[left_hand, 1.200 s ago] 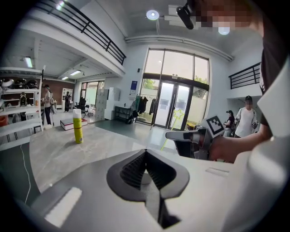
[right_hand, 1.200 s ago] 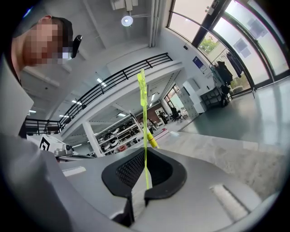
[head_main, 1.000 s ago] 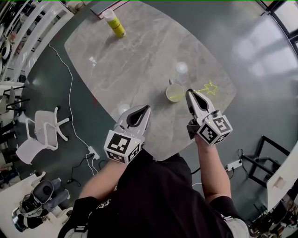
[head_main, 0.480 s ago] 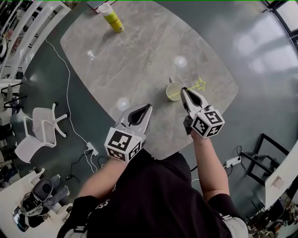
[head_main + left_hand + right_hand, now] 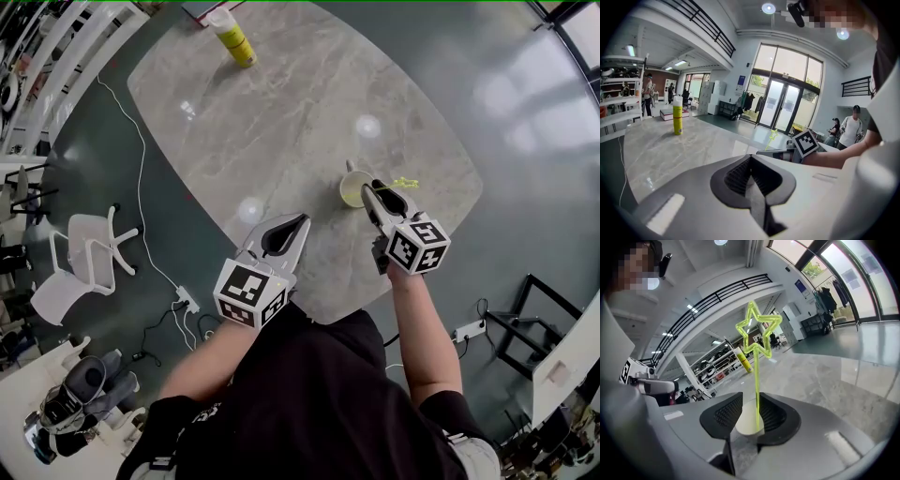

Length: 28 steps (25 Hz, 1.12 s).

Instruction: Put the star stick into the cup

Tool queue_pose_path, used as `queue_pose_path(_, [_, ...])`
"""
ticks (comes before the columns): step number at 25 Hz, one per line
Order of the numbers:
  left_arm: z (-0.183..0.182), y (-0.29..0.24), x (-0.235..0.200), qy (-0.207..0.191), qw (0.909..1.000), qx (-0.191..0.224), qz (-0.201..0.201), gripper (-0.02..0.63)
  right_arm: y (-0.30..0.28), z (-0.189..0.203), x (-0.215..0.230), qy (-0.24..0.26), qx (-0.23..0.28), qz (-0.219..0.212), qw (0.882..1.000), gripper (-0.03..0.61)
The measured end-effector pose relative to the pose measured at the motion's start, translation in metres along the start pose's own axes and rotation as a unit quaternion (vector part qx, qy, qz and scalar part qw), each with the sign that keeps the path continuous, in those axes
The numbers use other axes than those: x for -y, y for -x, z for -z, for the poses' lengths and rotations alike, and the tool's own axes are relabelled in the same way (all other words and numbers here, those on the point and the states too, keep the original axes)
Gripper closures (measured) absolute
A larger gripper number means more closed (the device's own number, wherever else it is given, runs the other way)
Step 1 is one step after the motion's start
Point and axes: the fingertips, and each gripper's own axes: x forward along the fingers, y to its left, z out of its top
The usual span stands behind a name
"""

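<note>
A pale yellow-green cup (image 5: 352,188) stands near the table's right edge. The thin yellow star stick (image 5: 404,183) leans out of it to the right. In the right gripper view the star stick (image 5: 757,376) stands upright, its lower end in the cup (image 5: 748,422) seen between the jaws. My right gripper (image 5: 372,193) hovers just over the cup; its jaws are opening, with a gap beside the stick, which runs close to the right pad. My left gripper (image 5: 292,229) is shut and empty over the table's near edge. The left gripper view also shows the star stick (image 5: 772,136).
A yellow spray can (image 5: 232,39) stands at the far side of the grey marble table (image 5: 281,122). A white chair (image 5: 89,267) and cables lie on the floor to the left. People stand in the background of the left gripper view.
My right gripper carried the stick left over the cup, and the star swung in toward the cup. Its jaws now stand apart. The left gripper barely moved.
</note>
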Motion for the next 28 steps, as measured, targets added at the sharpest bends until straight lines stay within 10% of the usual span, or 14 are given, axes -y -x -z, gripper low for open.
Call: queue_pose_path(28, [-0.009,0.052,0.000,-0.011,0.9989,0.045,0.004,0.611,0.057,0.021,-0.017,-0.046,0.017,0.060,0.997,0.308])
